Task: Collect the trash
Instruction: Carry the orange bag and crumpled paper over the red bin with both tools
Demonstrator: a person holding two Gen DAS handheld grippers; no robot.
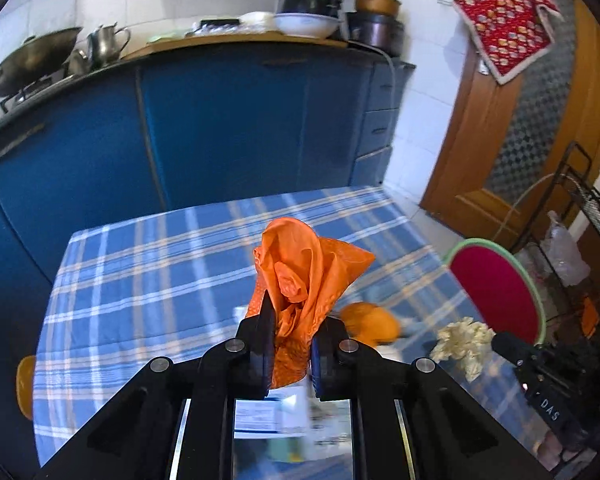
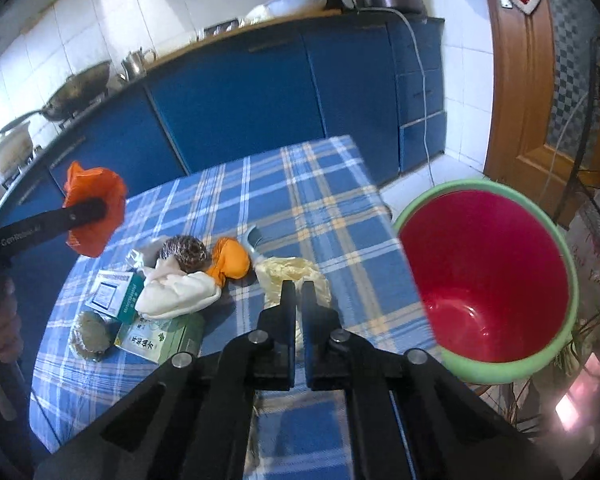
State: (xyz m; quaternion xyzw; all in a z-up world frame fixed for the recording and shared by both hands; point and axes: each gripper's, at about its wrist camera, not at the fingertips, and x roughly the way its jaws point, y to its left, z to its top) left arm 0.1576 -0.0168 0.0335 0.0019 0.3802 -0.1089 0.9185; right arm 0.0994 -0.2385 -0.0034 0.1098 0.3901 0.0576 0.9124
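My left gripper [image 1: 290,312] is shut on a crumpled orange plastic bag [image 1: 304,276] and holds it above the blue checked tablecloth [image 1: 148,280]. The right wrist view shows that bag [image 2: 96,212] lifted at the table's left. My right gripper [image 2: 298,292] is shut on a pale yellow crumpled bag [image 2: 292,276] that rests on the table. More trash lies to its left: an orange ball-shaped bag [image 2: 230,262], white cloth [image 2: 176,296], a brown scrubber [image 2: 184,256], medicine boxes [image 2: 160,336] and a dark round pad [image 2: 94,334]. A red bin with a green rim [image 2: 488,276] stands at the table's right edge.
Blue kitchen cabinets [image 2: 236,96] with pots and a wok [image 1: 32,60] stand behind the table. A wooden door [image 2: 540,92] and a black wire rack [image 1: 580,208] are at the right. A white cable [image 2: 424,92] hangs down the drawers.
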